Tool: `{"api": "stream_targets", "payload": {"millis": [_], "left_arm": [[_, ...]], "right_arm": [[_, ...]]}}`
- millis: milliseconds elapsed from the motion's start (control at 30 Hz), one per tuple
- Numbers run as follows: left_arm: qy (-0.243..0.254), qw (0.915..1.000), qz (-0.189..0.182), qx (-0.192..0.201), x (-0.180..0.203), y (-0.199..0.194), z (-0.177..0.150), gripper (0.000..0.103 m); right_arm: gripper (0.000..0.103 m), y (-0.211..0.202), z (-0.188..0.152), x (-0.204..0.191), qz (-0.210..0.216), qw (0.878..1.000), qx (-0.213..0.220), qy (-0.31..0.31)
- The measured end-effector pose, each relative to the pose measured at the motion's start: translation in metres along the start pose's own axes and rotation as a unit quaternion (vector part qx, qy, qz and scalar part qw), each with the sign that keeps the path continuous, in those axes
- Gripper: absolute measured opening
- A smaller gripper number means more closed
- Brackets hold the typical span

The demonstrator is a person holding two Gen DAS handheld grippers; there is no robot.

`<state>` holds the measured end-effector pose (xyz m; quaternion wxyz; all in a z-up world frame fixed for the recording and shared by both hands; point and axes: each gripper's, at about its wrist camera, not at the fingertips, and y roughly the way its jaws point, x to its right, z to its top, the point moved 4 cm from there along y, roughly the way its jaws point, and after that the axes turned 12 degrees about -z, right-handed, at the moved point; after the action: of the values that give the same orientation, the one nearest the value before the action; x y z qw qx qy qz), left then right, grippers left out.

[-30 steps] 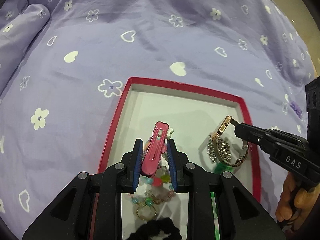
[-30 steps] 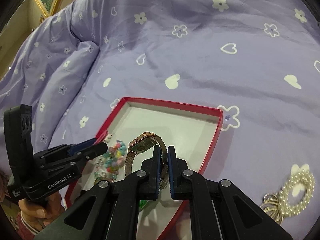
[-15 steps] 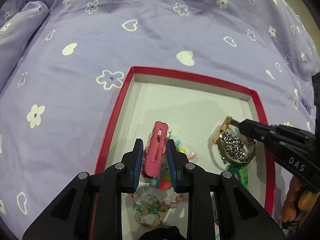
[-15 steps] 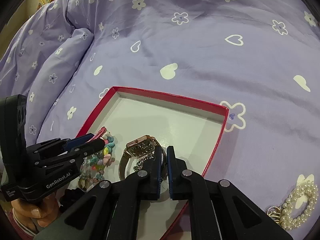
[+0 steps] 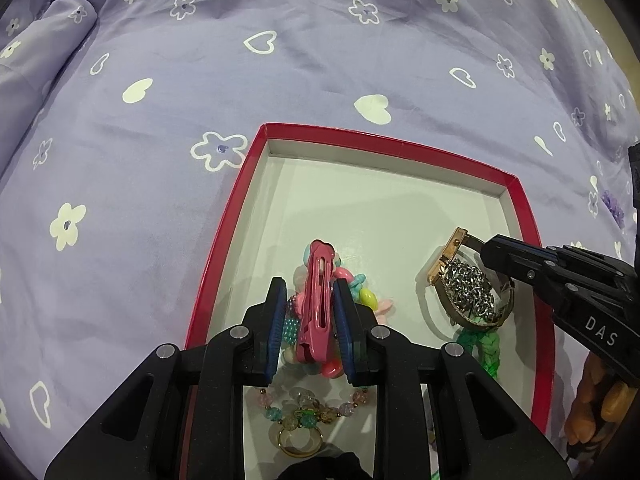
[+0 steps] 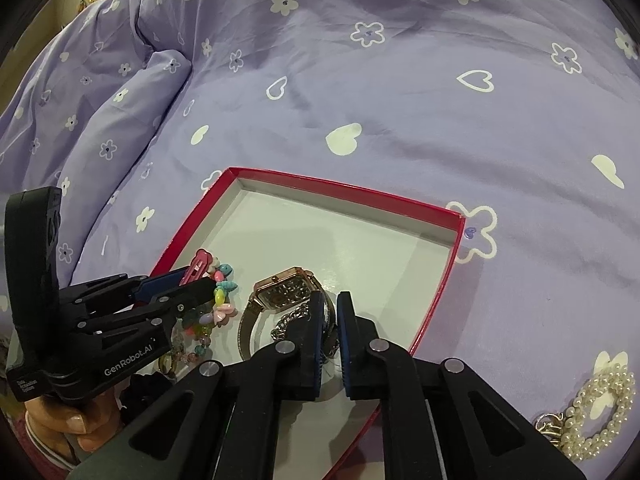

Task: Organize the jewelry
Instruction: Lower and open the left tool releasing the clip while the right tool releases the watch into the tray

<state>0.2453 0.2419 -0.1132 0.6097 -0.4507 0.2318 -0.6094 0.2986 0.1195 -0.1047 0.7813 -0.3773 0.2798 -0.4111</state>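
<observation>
Two grippers, both loaded. L gripper [image 5: 313,300] pinching pink hair clip [image 5: 316,300], low over bead bracelets [image 5: 362,292] in red box [image 5: 224,240]. R gripper [image 6: 329,312] nipping watch [image 6: 286,294] by band, jaws nearly together; watch resting on box floor, chain [image 5: 468,288] beside. Approx mostly sorted; both releases pending, pearl strand [image 6: 600,408] lying outside on bedspread [image 6: 360,100].

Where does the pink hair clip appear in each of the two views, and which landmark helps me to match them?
Left wrist view: the pink hair clip is at lower centre, pinched between the left tongs, above the coloured beads.
Right wrist view: only the pink hair clip's tip shows, at lower left, sticking out of the left tongs.
Shared landmark: the red box, with the gold watch inside it.
</observation>
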Motion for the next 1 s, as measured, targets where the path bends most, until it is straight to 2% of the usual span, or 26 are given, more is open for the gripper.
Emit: {"api": "stream_targets", "payload": {"millis": [133,200,267,333,700,833,1000], "left_arm": [[-0.004,1.0,-0.001,-0.003,0.0,0.002,0.001,0.028],[-0.005,1.0,0.003,-0.004,-0.001,0.002,0.0,0.035],[-0.006,1.0,0.006,-0.004,-0.001,0.001,0.0,0.048],[-0.006,1.0,0.006,-0.003,-0.001,0.0,0.0,0.053],[0.0,0.9998,0.021,0.006,0.001,-0.016,-0.004,0.065],[0.003,0.9992,0.033,0.023,0.003,-0.035,-0.01,0.081],[-0.006,0.9983,0.038,0.043,0.004,-0.059,-0.027,0.087]], "right_arm": [[0.014,-0.001,0.001,-0.001,-0.001,1.0,0.001,0.001],[0.018,-0.002,0.001,0.0,-0.002,1.0,0.002,0.003],[0.026,-0.004,0.002,0.001,0.002,1.0,0.005,0.007],[0.027,-0.006,0.002,0.001,0.0,1.0,0.008,0.008],[0.035,-0.029,0.002,0.001,0.016,0.999,0.028,0.014],[0.046,-0.05,-0.001,-0.002,0.019,0.999,0.048,0.01],[0.063,-0.073,-0.015,-0.005,0.019,0.997,0.07,-0.003]]}}
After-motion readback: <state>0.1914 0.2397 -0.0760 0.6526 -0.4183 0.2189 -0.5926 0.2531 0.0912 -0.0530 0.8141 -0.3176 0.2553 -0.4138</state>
